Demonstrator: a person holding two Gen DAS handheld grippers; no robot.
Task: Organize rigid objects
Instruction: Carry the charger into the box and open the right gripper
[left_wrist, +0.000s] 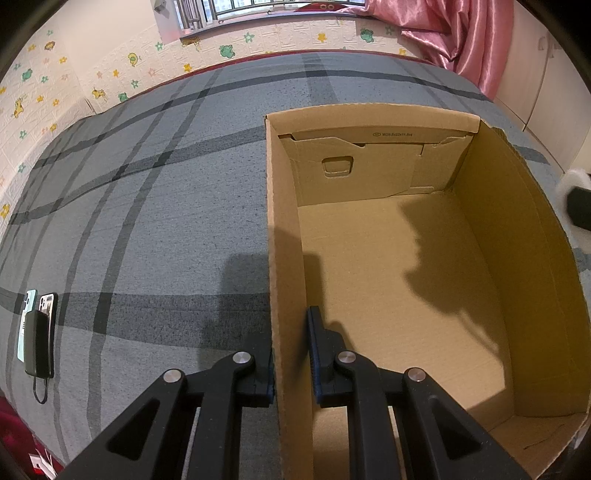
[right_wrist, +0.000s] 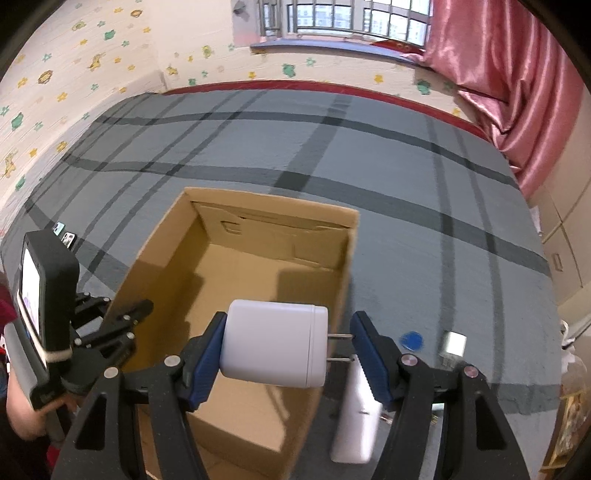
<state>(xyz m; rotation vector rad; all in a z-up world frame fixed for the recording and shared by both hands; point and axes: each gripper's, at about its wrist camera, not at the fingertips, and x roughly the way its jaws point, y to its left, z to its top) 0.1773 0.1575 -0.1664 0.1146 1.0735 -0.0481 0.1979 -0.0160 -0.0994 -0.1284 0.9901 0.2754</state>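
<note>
- Clamping the left wall of the cardboard box (left_wrist: 284, 258), the left gripper (left_wrist: 291, 354) has one finger outside and one inside, pads pressed together on the cardboard.
- Box sits open-topped on a bed with a grey plaid bedsheet (left_wrist: 147, 206); its floor is bare, crossed only by shadows.
- Right gripper (right_wrist: 286, 350) pinches a white charger plug (right_wrist: 275, 347) lengthwise: left pad on the flat end, the two metal prongs (right_wrist: 338, 347) pointing at the right pad. Whether the prong tips touch that pad, cannot tell.
- Charger hangs over the near right part of the box, above its rim.
- On the bedsheet right of the box: a white power bank (right_wrist: 356, 417), blurred, below the right finger; a small blue round object (right_wrist: 412, 339); a small silver block (right_wrist: 454, 345).
- Far left on the bed: two phones (left_wrist: 38, 306) side by side, a black power bank (left_wrist: 38, 343) with a short cable lying on them.
- A person's hand (right_wrist: 22, 410) holds the left gripper's handle, seen from the right wrist view.
- Pink curtain (right_wrist: 498, 74) hangs by the window.
</note>
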